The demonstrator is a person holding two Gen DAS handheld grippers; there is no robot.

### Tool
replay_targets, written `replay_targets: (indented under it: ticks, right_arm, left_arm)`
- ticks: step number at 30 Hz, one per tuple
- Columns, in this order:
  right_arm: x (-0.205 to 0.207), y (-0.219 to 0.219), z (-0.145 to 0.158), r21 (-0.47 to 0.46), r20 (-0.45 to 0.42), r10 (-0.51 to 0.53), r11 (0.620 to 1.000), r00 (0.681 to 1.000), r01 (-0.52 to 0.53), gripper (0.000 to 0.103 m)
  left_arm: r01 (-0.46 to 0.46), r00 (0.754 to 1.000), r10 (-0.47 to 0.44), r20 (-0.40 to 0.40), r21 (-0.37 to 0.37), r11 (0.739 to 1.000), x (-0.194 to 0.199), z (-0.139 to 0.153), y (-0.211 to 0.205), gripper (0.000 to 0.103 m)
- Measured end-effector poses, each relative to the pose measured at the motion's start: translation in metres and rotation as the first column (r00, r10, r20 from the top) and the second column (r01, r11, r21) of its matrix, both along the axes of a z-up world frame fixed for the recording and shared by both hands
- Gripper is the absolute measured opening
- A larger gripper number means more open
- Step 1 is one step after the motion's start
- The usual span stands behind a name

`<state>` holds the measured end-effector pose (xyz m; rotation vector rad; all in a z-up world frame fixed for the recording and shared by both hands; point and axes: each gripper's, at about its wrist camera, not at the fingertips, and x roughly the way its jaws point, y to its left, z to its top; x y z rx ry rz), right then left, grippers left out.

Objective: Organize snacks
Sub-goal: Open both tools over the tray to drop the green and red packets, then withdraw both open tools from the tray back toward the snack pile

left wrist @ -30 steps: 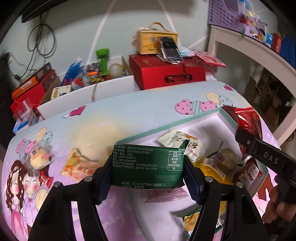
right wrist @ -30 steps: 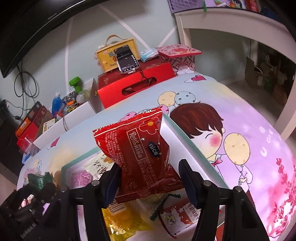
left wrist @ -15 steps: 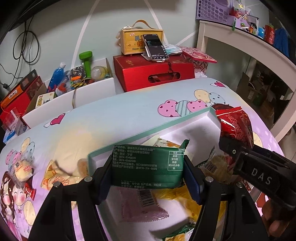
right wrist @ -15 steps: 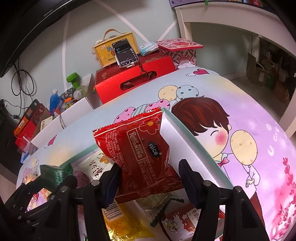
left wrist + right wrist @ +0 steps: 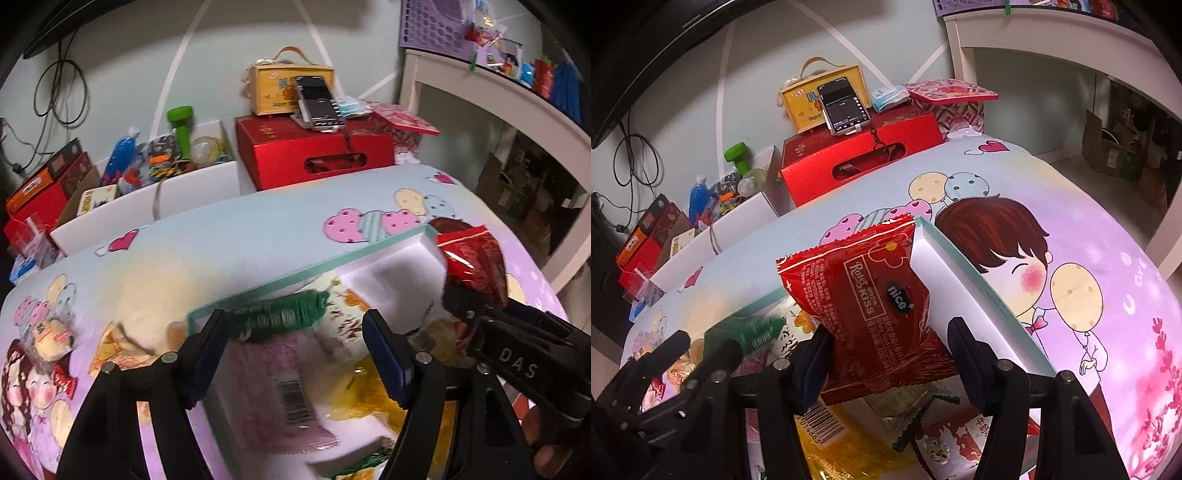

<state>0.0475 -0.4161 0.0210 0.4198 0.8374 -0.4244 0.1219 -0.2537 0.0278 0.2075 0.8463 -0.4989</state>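
A white box with a teal rim (image 5: 295, 273) lies on the cartoon-print sheet and holds several snack packets. My left gripper (image 5: 295, 318) hangs over the box's near-left corner and its jaws are opening. The green packet (image 5: 280, 314) sits blurred between them, tipped over and clear of the right pad (image 5: 384, 354). In the right wrist view that green packet (image 5: 750, 328) shows beside the left gripper (image 5: 701, 347). My right gripper (image 5: 889, 328) is shut on a red snack packet (image 5: 871, 291) above the box wall (image 5: 945, 280). The red packet (image 5: 472, 258) also shows at the right of the left wrist view.
Loose snacks (image 5: 114, 354) lie on the sheet left of the box. Behind the bed stand a red carton (image 5: 314, 155) with a phone (image 5: 319, 103) on it and a white bin (image 5: 147, 199) of clutter. A white shelf (image 5: 517, 107) rises at the right.
The left jaws have widened and the green packet has slipped out of their grip, dropping and tipping toward the box. The left gripper has shifted further over the box. The right gripper holds still.
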Motion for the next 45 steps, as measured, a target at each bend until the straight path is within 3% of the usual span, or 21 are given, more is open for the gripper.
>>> replay_targets:
  ticks: [4, 9, 10, 11, 14, 25, 33, 45]
  right_arm:
    - [0.001, 0.0, -0.001, -0.006, -0.005, -0.003, 1.0, 1.0, 0.003, 0.068]
    - [0.001, -0.001, -0.002, -0.024, -0.011, -0.014, 1.0, 1.0, 0.014, 0.089]
    - [0.001, -0.001, -0.001, -0.026, -0.012, -0.015, 1.0, 1.0, 0.015, 0.09]
    - [0.0, -0.001, -0.002, -0.026, -0.014, -0.016, 1.0, 1.0, 0.015, 0.092]
    - [0.001, -0.002, -0.004, -0.023, -0.02, -0.016, 1.0, 1.0, 0.016, 0.103]
    - [0.002, 0.003, -0.004, -0.04, -0.014, 0.008, 0.999, 1.0, -0.009, 0.103]
    - [0.005, 0.014, 0.0, -0.123, -0.035, 0.037, 0.992, 0.999, -0.041, 0.103]
    - [0.005, 0.044, 0.021, -0.146, 0.021, 0.122, 0.982, 0.992, -0.118, 0.103]
  left_arm:
    - [-0.044, 0.999, 0.044, -0.002, -0.005, 0.999, 0.006, 0.002, 0.01, 0.075]
    - [-0.09, 0.996, 0.09, -0.008, -0.011, 0.996, 0.011, 0.004, 0.022, 0.076]
    - [-0.1, 0.995, 0.1, -0.011, -0.012, 0.995, 0.013, 0.004, 0.024, 0.078]
    - [-0.108, 0.994, 0.108, -0.013, -0.012, 0.994, 0.013, 0.004, 0.025, 0.09]
    - [-0.129, 0.992, 0.128, -0.015, -0.013, 0.992, 0.015, 0.004, 0.03, 0.094]
    - [-0.179, 0.984, 0.179, -0.027, -0.014, 0.984, 0.021, 0.001, 0.041, 0.095]
    - [-0.179, 0.984, 0.179, -0.011, -0.01, 0.984, 0.019, 0.006, 0.048, 0.095]
    - [-0.229, 0.973, 0.229, -0.008, -0.059, 0.972, 0.014, 0.018, 0.088, 0.095]
